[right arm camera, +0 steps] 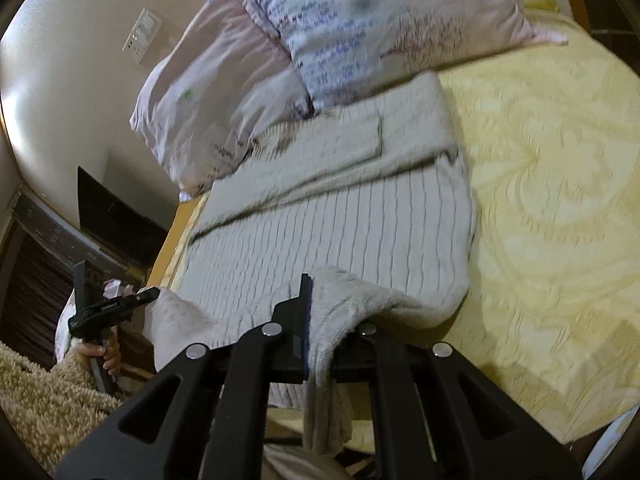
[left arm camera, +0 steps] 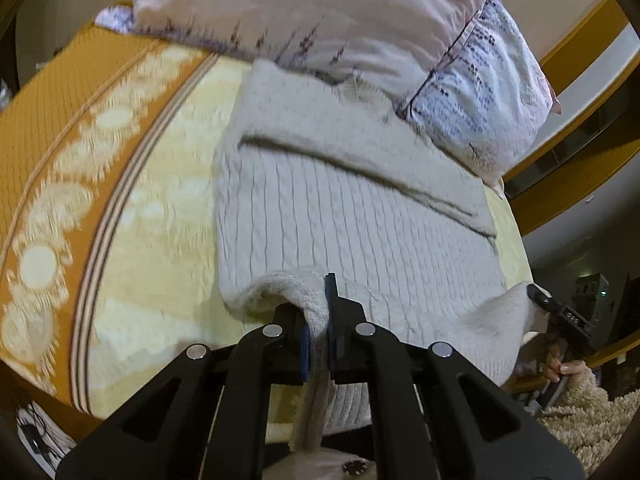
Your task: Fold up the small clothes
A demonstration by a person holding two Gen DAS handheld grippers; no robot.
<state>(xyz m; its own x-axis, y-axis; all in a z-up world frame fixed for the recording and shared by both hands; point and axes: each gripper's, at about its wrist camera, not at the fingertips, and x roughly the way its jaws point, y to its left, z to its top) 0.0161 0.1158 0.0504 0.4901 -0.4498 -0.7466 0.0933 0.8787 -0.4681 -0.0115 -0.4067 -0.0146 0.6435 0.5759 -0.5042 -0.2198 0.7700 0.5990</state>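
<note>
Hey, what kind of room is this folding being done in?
Most likely a bedroom: a grey knit sweater lies on a bed with a yellow patterned bedspread, two floral pillows sit at its head, and a wall switch plate is mounted nearby.

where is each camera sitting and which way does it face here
Left wrist: on the left gripper, looking down its fingers across the bed to the pillows; a hand with the other gripper shows at right.
Right wrist: on the right gripper, facing the pillows too; a hand and fleecy sleeve show at left.
Shared: the grey knit sweater on the yellow bedspread, hem clamped by both.
</note>
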